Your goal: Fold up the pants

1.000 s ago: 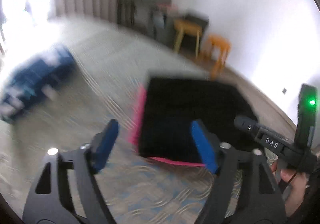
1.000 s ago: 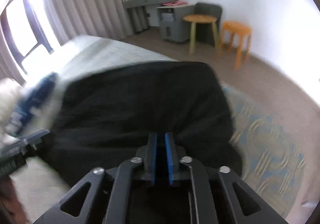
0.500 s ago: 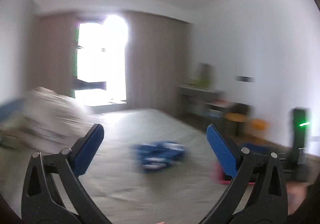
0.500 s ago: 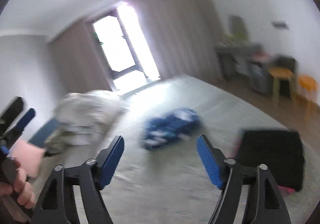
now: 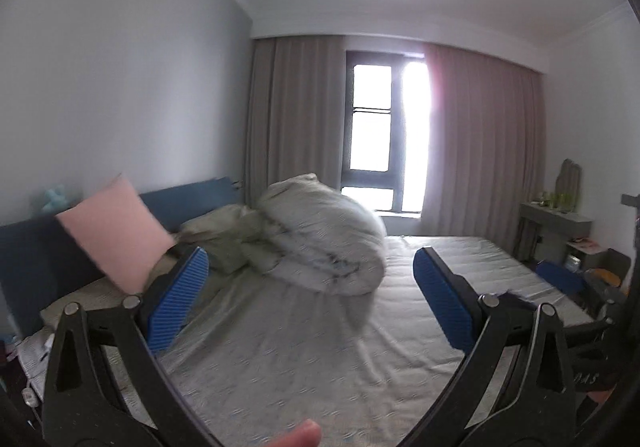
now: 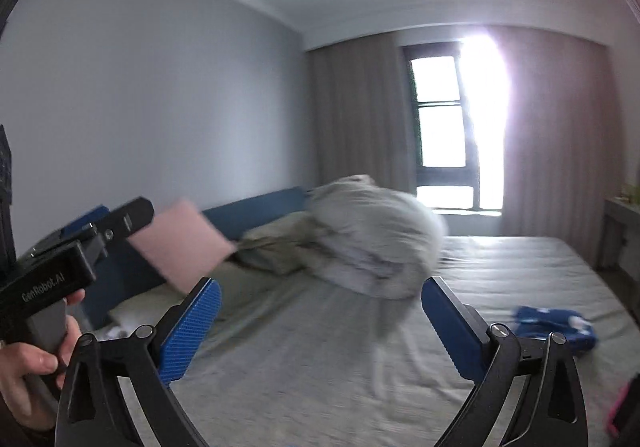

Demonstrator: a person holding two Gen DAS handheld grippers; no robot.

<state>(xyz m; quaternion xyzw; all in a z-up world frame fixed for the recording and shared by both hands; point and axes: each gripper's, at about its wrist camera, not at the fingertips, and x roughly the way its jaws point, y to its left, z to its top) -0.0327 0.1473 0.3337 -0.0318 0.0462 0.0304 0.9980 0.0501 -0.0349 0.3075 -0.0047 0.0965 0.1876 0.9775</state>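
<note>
1. Both tools point across the bed [image 5: 304, 347] toward the window [image 5: 376, 135] at 12 o'clock, not down at any garment.
2. The left hand-held gripper [image 5: 308, 299] stands wide, its blue pads far apart with nothing but bedsheet showing between them.
3. The right hand-held gripper [image 6: 320, 327] is equally wide; its jaws have just been opening, and nothing lies between them.
4. No pants are in either grip. In the right wrist view a dark edge with a pink trim [image 6: 618, 407] peeks in at about 4 o'clock, at the very border of the frame (too little shows to say for certain that it is the folded pants).
5. A blue patterned garment [image 6: 556, 331] lies crumpled on the sheet at 3 o'clock in the right wrist view, just beyond the right pad, well apart from the heaped duvet [image 6: 372, 239] at 12 o'clock and the pink pillow [image 5: 112, 231] near the blue headboard [image 5: 188, 201].
6. My judgement: one fold appears finished and released, and the step in hand is the transit between garments.
7. The next move, as I read it, calls for tipping both tools downward, steering toward the blue garment, and finding two edges (a waistband, if it is a pair of pants) to pinch and spread flat on the open sheet.
8. The person's left hand [image 6: 28, 371] grips its tool's handle at 8 o'clock in the right wrist view.
</note>
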